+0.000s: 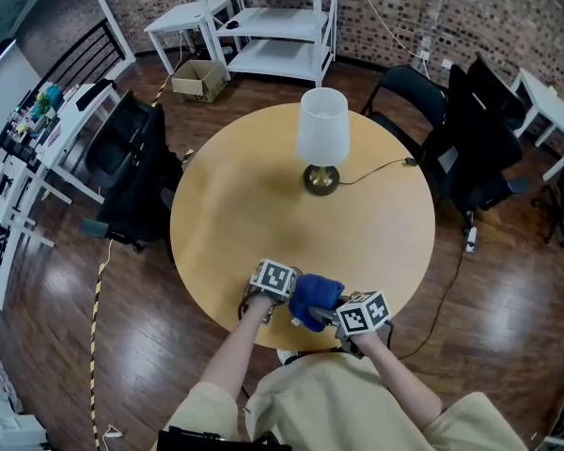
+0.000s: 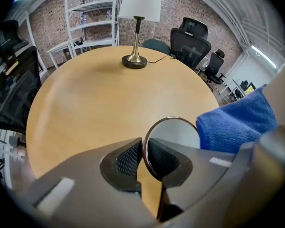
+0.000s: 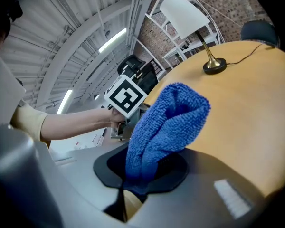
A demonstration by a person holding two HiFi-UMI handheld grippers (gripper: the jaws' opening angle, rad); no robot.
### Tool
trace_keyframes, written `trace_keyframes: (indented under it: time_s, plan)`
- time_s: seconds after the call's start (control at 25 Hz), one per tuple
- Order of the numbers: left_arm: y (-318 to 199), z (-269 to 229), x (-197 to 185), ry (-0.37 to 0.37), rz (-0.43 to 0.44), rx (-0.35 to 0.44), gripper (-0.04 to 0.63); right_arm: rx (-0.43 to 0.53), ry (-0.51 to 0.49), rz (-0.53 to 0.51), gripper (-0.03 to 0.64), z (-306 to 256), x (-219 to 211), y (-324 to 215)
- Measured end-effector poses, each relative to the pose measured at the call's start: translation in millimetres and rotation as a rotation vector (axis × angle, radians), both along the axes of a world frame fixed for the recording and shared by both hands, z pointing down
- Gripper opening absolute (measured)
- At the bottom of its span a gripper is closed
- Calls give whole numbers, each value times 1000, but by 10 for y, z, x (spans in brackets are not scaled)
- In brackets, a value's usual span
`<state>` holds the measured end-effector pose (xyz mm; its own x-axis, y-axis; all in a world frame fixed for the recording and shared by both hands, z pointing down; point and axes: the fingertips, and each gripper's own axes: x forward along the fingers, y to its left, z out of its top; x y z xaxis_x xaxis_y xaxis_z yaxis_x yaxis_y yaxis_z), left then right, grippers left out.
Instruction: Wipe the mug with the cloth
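Note:
My left gripper is shut on the wall of the mug, one pad inside and one outside its dark rim; the inside of the mug is pale. The blue cloth lies against the mug's right side. In the right gripper view the cloth stands bunched up between the jaws of my right gripper, which is shut on it. Seen from the head, both grippers meet at the near edge of the round wooden table, left gripper and right gripper with the cloth between them; the mug is hidden there.
A lamp with a white shade and brass foot stands at the table's far middle, its cable running off to the right. Black office chairs surround the table. White shelves and a cardboard box stand behind.

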<state>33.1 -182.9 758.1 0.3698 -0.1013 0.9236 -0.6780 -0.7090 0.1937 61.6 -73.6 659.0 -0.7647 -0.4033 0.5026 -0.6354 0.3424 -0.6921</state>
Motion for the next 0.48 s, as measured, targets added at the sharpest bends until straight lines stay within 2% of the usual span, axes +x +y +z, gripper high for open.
trace_keyframes:
  time_s: [0.12,0.24,0.36,0.48]
  plan:
    - [48,-1,20,12,-17,-24,32,-36,-16,18,60,135,-129,-188]
    - [-25,-17,-43,22,-45,-17,34,-85,36,-1,60,324,-213,-227]
    - [-85,-27,-64,37,-49,0,34,-105,46,15,60,382,-208,-213]
    - [-23,-24,-59,38,-46,-30,37,-136,47,49,60,436,-107,-170]
